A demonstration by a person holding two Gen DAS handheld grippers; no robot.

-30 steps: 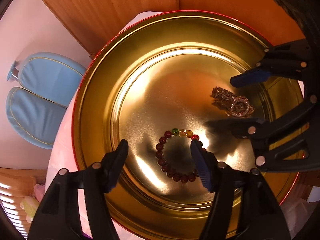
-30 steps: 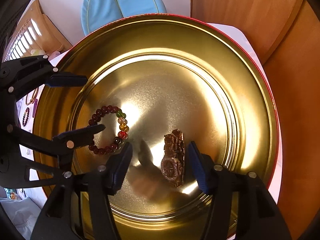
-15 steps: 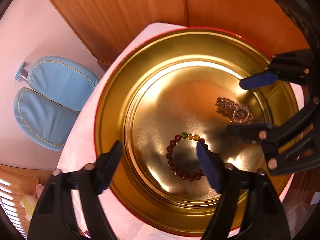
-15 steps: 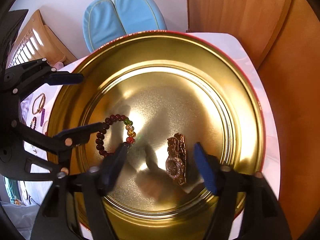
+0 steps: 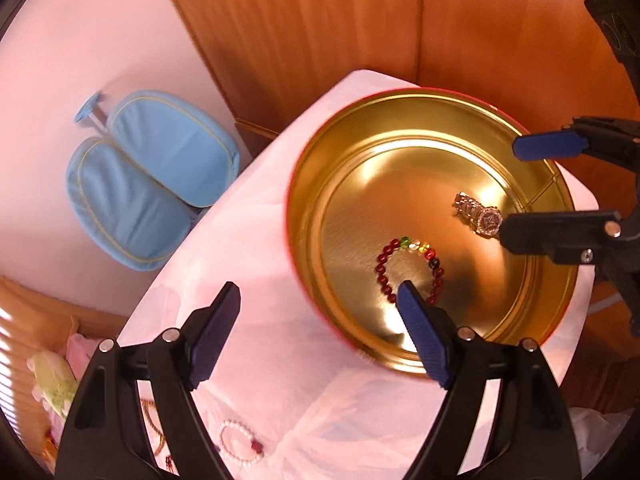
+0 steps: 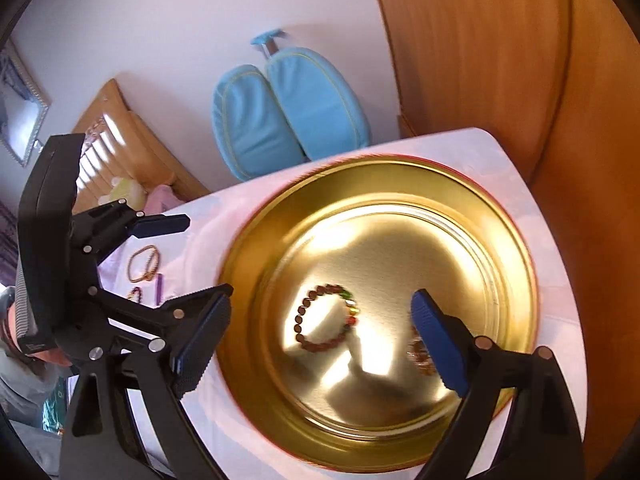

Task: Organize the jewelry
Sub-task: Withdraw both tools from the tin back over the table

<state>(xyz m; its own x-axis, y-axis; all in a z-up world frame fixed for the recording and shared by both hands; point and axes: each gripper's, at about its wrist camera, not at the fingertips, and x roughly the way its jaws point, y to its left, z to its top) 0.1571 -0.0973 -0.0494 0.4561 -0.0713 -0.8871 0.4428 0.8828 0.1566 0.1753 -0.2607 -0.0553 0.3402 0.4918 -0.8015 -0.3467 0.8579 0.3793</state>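
Observation:
A round gold tin point(image 5: 312, 184) with a red outside stands on a white-clothed table. In it lie a dark red bead bracelet point(image 5: 384, 272) with a few coloured beads and a gold watch point(image 5: 480, 216). My left gripper point(image 5: 320, 312) hangs open above the tin's left rim, nothing between its fingers. My right gripper point(image 6: 320, 340) hovers high over the tin point(image 6: 500, 240), jaws opening and holding nothing. Below it lies the bracelet point(image 6: 304, 320), and its right finger half hides the watch point(image 6: 420, 356). Each gripper shows in the other's view: right gripper point(image 5: 532, 188), left gripper point(image 6: 184, 260).
More jewelry lies on the cloth left of the tin: a gold chain bracelet point(image 6: 144, 264), a purple stick point(image 6: 159, 288), a pearl bracelet point(image 5: 240, 444). A light blue padded seat point(image 6: 288, 112) stands on the floor beyond the table. Wooden panelling point(image 5: 360, 32) backs the table.
Both grippers have risen away from the tin's floor and their jaws have spread wider. The left one has shifted left over the rim and cloth. Bracelet and watch stay in the tin.

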